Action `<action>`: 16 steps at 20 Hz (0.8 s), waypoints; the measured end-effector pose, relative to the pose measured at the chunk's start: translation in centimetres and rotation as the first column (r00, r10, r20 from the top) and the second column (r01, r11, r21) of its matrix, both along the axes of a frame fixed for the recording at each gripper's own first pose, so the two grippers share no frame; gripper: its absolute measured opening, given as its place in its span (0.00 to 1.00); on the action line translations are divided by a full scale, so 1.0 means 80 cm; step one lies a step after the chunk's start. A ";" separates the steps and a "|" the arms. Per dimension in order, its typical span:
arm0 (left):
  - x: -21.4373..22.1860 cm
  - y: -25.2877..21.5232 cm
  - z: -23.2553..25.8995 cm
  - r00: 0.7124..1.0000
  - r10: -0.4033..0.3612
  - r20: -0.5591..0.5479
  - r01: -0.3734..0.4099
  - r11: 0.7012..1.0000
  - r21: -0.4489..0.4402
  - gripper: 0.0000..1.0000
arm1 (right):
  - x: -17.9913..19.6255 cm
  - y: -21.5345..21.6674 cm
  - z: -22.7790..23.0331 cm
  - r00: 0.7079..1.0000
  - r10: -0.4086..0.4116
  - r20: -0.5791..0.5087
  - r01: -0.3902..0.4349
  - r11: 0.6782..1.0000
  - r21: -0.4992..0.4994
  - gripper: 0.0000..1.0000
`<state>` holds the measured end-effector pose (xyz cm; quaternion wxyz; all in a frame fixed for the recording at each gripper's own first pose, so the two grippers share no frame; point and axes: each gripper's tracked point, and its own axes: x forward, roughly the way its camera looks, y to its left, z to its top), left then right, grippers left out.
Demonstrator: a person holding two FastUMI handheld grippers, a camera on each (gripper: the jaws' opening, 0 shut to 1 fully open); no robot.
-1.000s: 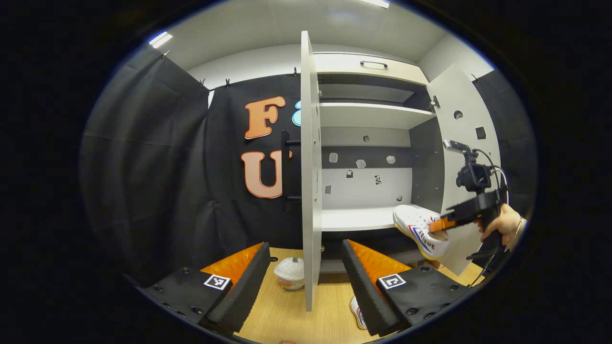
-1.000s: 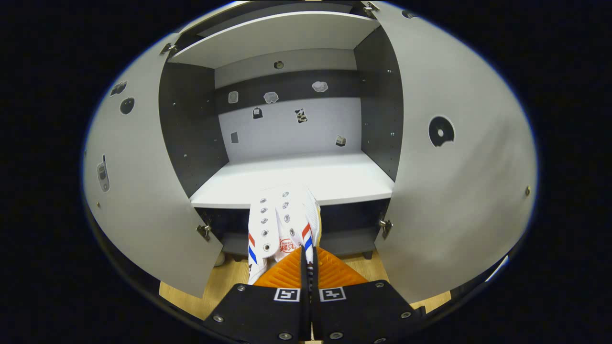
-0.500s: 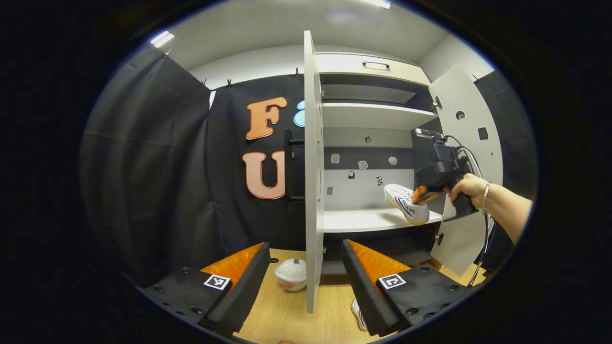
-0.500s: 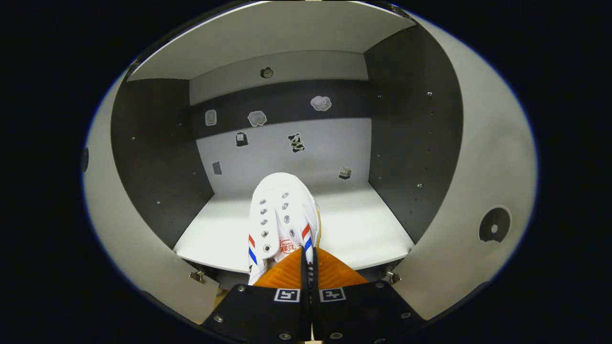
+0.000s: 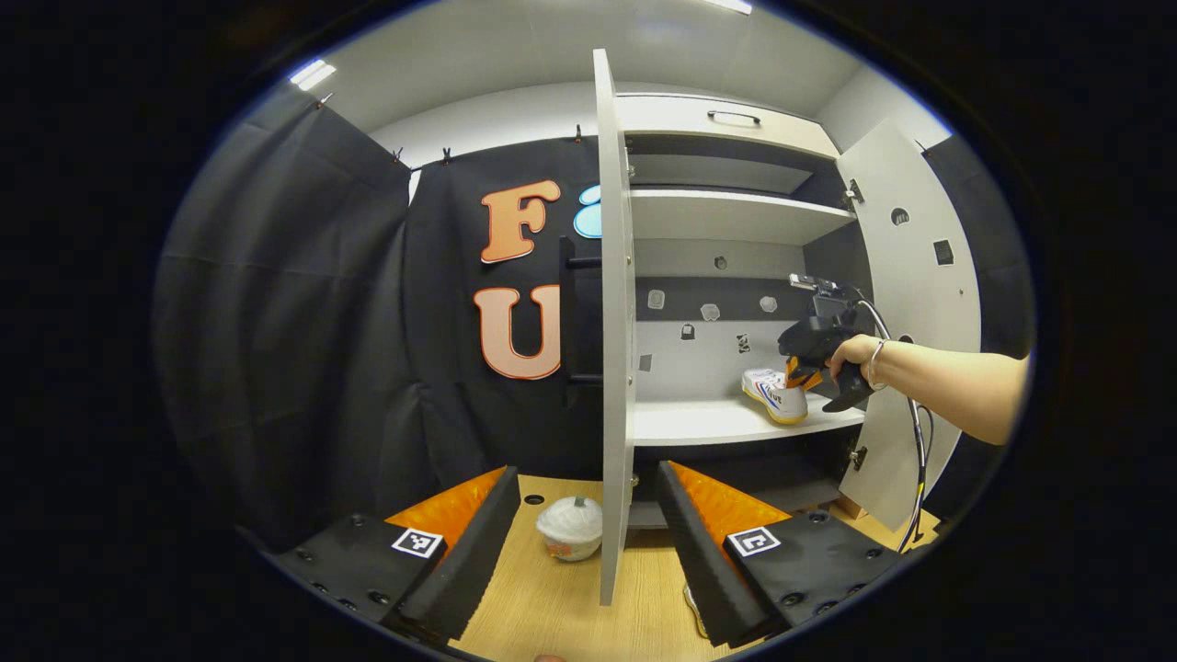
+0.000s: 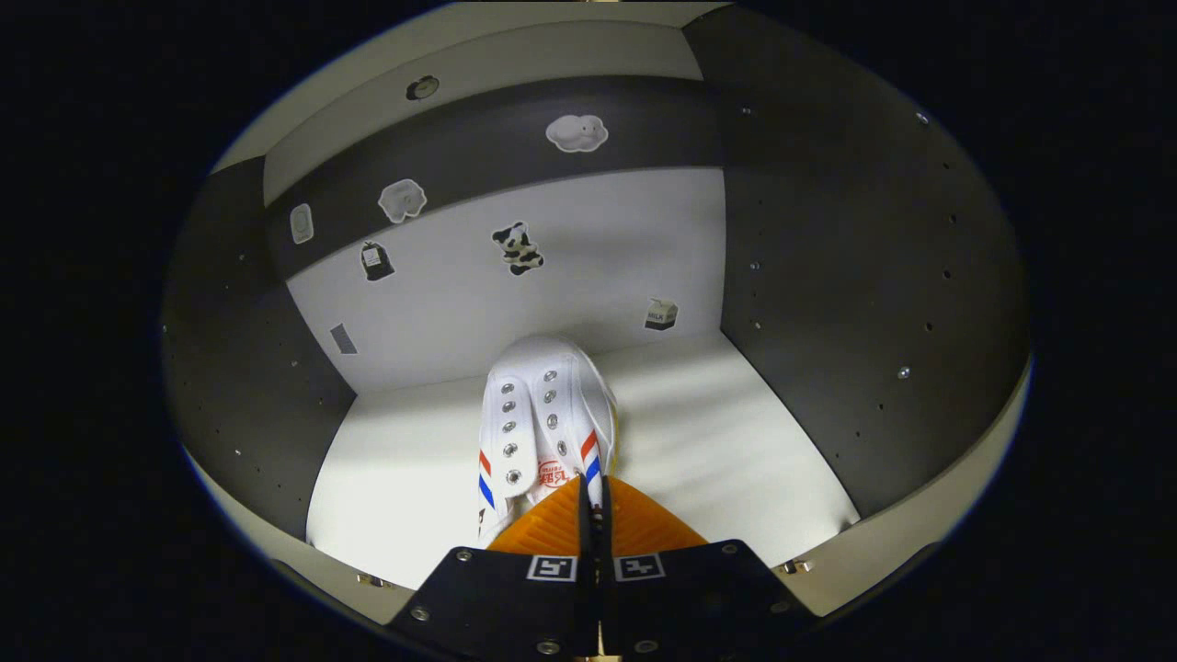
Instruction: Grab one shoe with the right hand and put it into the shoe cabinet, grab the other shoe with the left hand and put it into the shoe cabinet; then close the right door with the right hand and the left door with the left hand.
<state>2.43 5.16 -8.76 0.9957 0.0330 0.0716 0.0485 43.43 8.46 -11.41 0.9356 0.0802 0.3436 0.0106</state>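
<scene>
white shoe [image 6: 542,418] sat pinched by its heel collar between the orange fingers of the right gripper [image 6: 590,501], toe pointing ahead toward the back wall, sole on or just over the cabinet shelf [image 6: 736,441], likely so it lands flat when let go. left gripper [image 5: 584,515] waited low with fingers wide apart, nothing between them; ahead sat the left door [image 5: 614,322] edge-on, and just beside its right finger [image 5: 708,542], on the floor, the other shoe [image 5: 691,607].

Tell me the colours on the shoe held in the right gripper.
The shoe is white with red and blue diagonal stripes, clearest in the right gripper view.
</scene>
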 end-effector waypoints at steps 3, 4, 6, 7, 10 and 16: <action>0.003 0.001 -0.003 1.000 0.014 -0.008 -0.014 1.000 0.005 0.96 | 0.004 -0.004 -0.007 1.000 -0.012 -0.019 0.012 1.000 0.007 0.00; 0.003 -0.001 -0.004 1.000 0.016 -0.013 -0.016 1.000 0.005 0.96 | 0.003 -0.004 -0.006 1.000 -0.008 -0.013 0.008 1.000 0.011 0.01; 0.002 -0.005 -0.006 1.000 0.015 -0.020 -0.015 1.000 -0.001 0.96 | -0.004 -0.004 -0.004 1.000 0.006 0.004 -0.006 1.000 0.000 0.07; 0.001 -0.009 -0.006 1.000 0.013 -0.021 -0.013 1.000 -0.004 0.96 | -0.007 -0.006 -0.001 1.000 0.006 0.020 -0.006 1.000 -0.003 0.11; -0.002 -0.018 -0.007 1.000 0.001 -0.017 -0.001 1.000 -0.010 0.96 | -0.021 -0.011 0.020 0.997 0.006 0.079 -0.007 1.000 0.016 0.21; -0.014 -0.048 -0.027 0.998 -0.040 -0.051 0.038 0.999 -0.032 0.94 | -0.097 -0.031 0.076 0.972 0.040 0.230 -0.034 0.999 -0.031 0.36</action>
